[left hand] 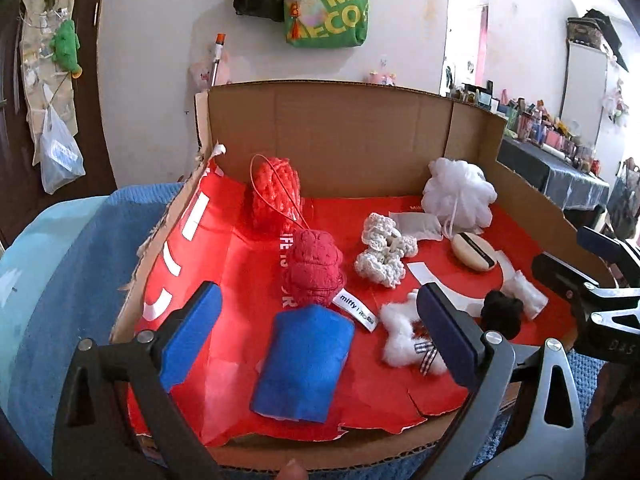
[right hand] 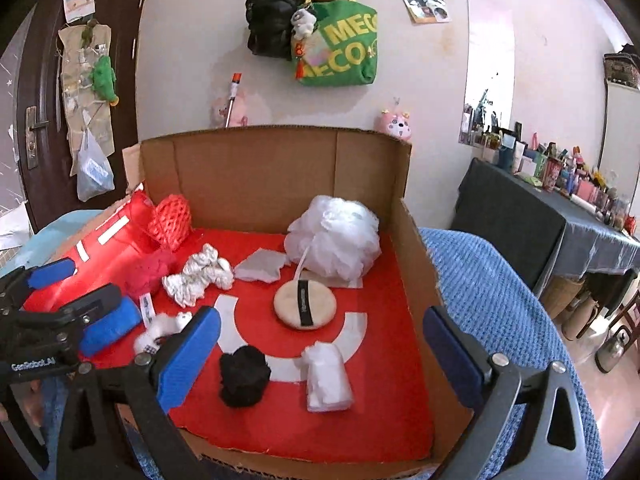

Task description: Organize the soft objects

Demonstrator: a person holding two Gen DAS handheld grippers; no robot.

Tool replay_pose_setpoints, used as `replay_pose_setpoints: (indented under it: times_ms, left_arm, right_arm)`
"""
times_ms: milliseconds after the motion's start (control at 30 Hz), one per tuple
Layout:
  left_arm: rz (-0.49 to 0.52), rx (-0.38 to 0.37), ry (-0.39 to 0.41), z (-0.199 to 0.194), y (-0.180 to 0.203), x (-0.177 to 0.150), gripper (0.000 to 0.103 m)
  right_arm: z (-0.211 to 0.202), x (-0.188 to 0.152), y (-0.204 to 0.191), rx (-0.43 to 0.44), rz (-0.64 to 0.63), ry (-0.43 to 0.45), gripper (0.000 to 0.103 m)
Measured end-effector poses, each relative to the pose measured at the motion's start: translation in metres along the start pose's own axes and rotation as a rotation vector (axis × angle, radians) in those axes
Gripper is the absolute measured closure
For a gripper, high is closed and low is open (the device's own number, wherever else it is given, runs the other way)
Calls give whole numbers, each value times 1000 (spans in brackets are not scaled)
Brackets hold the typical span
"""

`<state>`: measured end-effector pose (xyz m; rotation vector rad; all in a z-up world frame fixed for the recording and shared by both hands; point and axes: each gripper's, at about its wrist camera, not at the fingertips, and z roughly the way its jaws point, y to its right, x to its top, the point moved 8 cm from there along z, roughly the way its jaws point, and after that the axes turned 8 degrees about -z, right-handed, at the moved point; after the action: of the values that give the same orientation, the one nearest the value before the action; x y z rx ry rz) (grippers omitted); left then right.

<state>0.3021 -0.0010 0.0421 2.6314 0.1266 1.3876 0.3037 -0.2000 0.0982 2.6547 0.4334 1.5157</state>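
Jaws wide on both sides, nothing between the pads: your left gripper (left hand: 318,334) hangs over the near edge of the cardboard box (left hand: 360,120), blue pads either side of the blue cloth roll (left hand: 306,364) without touching it. Just beyond that roll sits the red knitted ball (left hand: 316,266), and the red mesh pouch (left hand: 276,192) leans in the far left corner. Your right gripper (right hand: 320,356) is spread just as wide above the near right part of the box, with the black pom-pom (right hand: 243,376) and the white folded wad (right hand: 329,378) side by side on the red liner (right hand: 320,432) ahead of it. Round cream puff (right hand: 304,306) lies mid-box; white bath pouf (right hand: 334,236) rests by the far wall.
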Motion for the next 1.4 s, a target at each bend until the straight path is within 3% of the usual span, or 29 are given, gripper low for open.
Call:
replay_pose_setpoints:
  times_ms: [567,1400]
  left_arm:
    - [14,51,12,-2,-6,-4,3]
    - [38,51,3,0,-2,-7,2]
  right_arm:
    - [13,-10,-9,18,-6,-42,0]
    - [15,-11,-12,3,-20,-52,0]
